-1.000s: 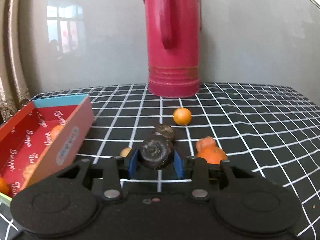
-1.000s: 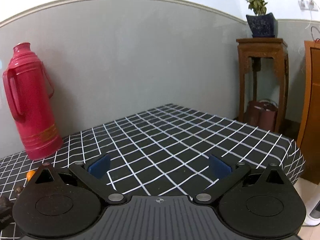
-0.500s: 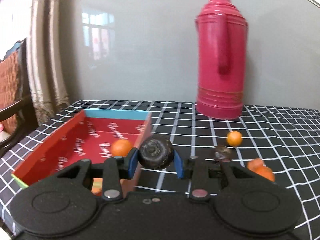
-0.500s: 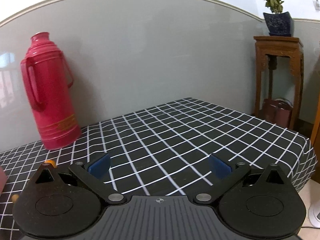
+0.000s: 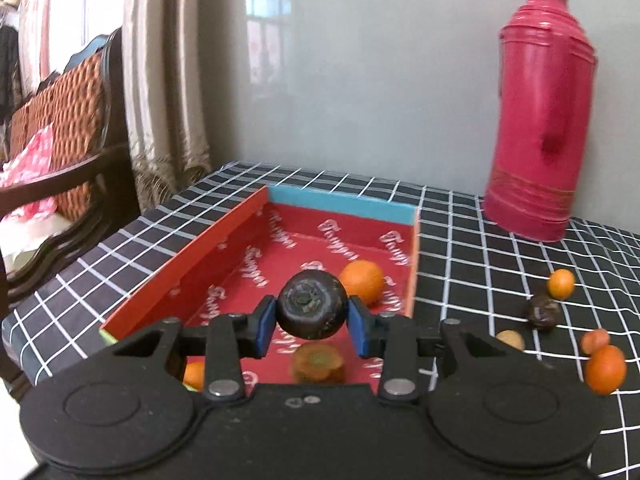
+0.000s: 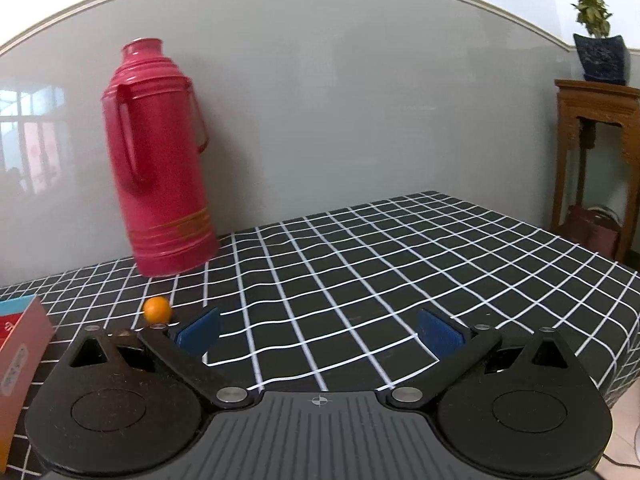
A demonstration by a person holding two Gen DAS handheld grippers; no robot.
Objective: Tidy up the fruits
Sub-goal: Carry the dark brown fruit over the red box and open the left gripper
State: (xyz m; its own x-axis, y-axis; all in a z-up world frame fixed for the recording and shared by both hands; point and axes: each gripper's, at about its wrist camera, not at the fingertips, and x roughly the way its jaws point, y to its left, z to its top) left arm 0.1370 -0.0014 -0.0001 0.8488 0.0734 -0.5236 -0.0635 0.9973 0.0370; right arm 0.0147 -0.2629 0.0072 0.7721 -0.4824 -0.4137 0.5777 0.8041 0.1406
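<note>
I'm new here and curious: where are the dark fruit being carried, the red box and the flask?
Dark fruit (image 5: pixel 311 309), left wrist view, its front face.
Red box (image 5: pixel 188 268), left wrist view, left wall.
Flask (image 6: pixel 160 160), right wrist view, mid body.

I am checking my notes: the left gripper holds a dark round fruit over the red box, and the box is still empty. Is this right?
Not quite. The left gripper does hold the dark round fruit over the red box, but the box is not empty: the left wrist view shows an orange already inside.
</note>
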